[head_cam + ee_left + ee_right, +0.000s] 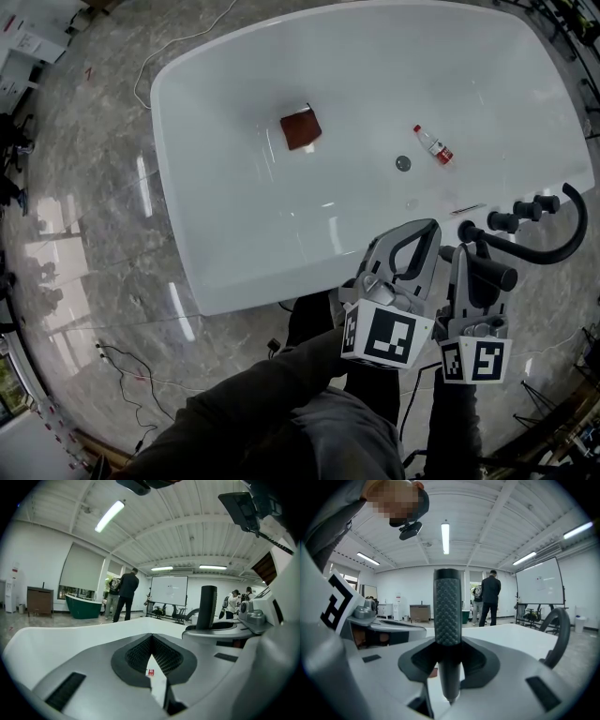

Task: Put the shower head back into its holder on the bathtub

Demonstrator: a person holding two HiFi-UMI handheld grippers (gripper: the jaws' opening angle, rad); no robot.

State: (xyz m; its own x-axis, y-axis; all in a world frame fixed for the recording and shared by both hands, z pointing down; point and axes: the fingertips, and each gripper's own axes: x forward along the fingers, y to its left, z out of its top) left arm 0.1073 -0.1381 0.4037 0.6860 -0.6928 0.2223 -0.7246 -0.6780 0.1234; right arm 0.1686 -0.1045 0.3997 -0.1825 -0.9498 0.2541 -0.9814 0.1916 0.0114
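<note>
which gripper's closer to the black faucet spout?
Right. The right gripper, holding the shower head, sits just below the spout; the left gripper sits beyond it, farther from the spout.

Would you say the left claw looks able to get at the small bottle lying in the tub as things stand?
Probably yes: the left claw is empty, and nothing lies between it and the bottle on the tub floor, though its shut jaws need opening first.
</note>
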